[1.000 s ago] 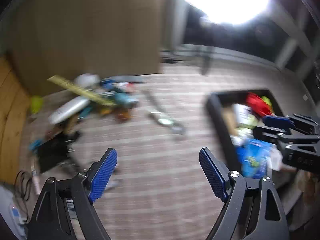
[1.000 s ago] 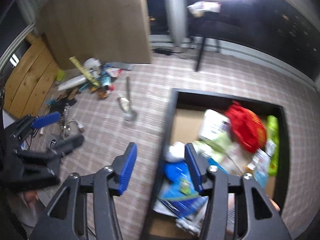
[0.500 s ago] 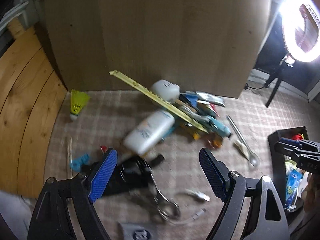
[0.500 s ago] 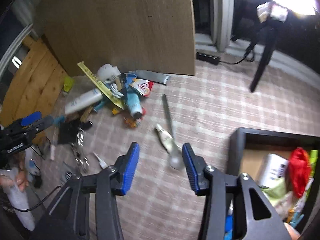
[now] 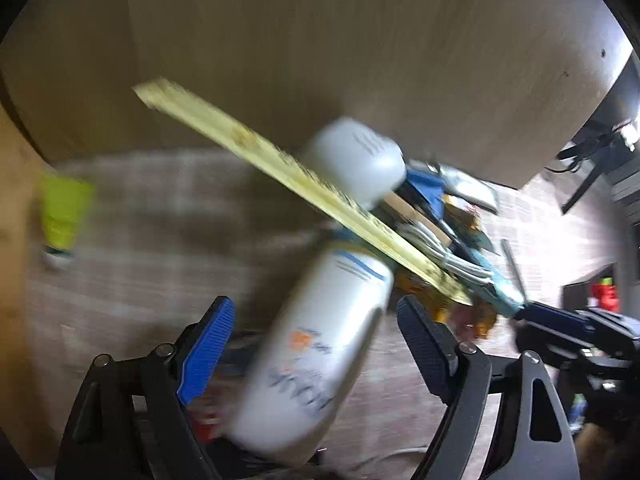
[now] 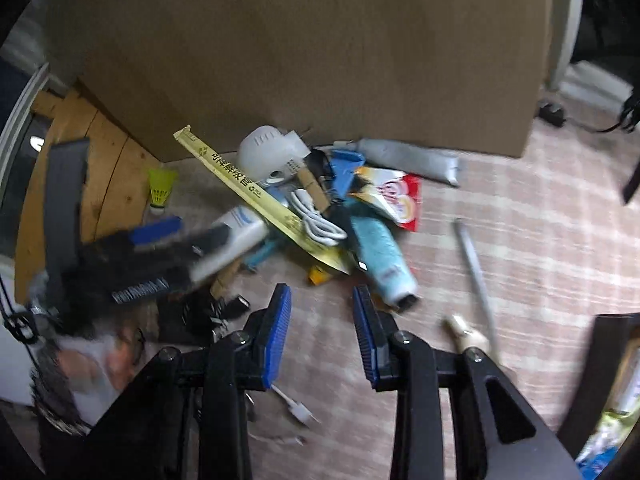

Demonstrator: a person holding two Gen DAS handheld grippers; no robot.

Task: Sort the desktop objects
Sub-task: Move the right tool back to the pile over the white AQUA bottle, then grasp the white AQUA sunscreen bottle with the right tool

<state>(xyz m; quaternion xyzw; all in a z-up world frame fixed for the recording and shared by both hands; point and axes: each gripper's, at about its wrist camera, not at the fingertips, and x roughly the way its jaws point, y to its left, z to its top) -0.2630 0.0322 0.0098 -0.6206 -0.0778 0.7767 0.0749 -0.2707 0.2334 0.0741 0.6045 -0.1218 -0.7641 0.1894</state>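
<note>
Checked cloth (image 6: 500, 216) covers the surface where a heap of clutter lies against a brown board (image 6: 304, 40) at its far edge. Left gripper (image 5: 316, 344), jaws wide and just now narrowing, straddles the white lotion bottle (image 5: 316, 344) without visibly pressing it; the bottle's top lies under a yellow ruler (image 5: 304, 184). Right gripper (image 6: 322, 332), half-open and closing, holds nothing, poised above bare cloth near a pale blue tube (image 6: 382, 260). A black tray (image 6: 600, 364) sits at the right edge.

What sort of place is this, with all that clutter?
Probably a room at home, with the floor as the sorting spot: household odds and ends lie heaped on a checked mat against a wooden cabinet, among them a lotion bottle and a shuttlecock.
</note>
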